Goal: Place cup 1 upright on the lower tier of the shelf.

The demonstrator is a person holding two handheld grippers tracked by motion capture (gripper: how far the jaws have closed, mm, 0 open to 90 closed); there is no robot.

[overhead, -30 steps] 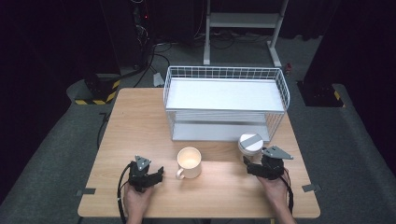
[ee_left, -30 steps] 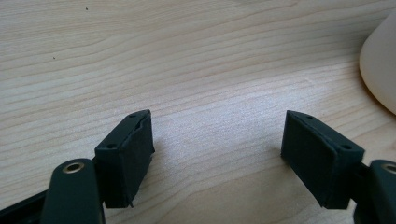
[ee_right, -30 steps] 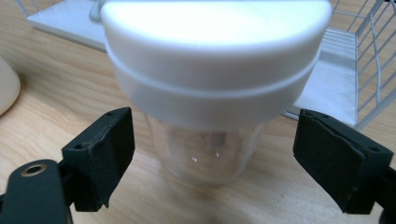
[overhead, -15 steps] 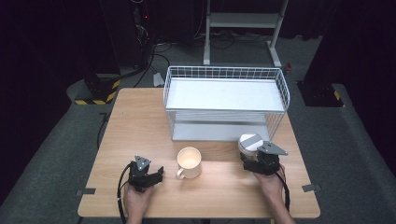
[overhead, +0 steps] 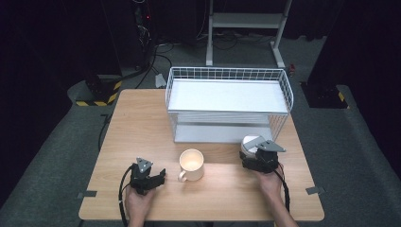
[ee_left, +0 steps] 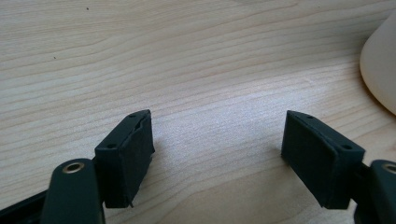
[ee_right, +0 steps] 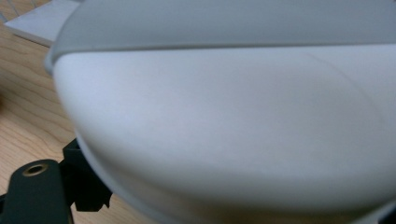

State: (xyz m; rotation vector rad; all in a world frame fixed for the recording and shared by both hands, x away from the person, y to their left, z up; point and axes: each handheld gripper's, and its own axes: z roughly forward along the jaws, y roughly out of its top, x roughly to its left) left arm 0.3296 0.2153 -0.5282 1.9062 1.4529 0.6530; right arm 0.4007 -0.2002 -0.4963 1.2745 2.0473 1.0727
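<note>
A white bowl with a grey rim stands on the table in front of the wire rack, half hidden under my right gripper. In the right gripper view the bowl sits very close, low between the jaws, which have just been closing. It covers the pads, so I cannot see whether they press on it. A cream mug stands upright at the table's middle front. My left gripper rests left of the mug, open with bare wood between its fingers. The mug's side shows at the right edge.
A white wire rack with two shelves takes up the far half of the wooden table. Cables trail from both grippers over the front edge. Dark floor surrounds the table.
My right gripper has slid a little left and forward, up against the white bowl. The left gripper, the mug and the rack have stayed put.
</note>
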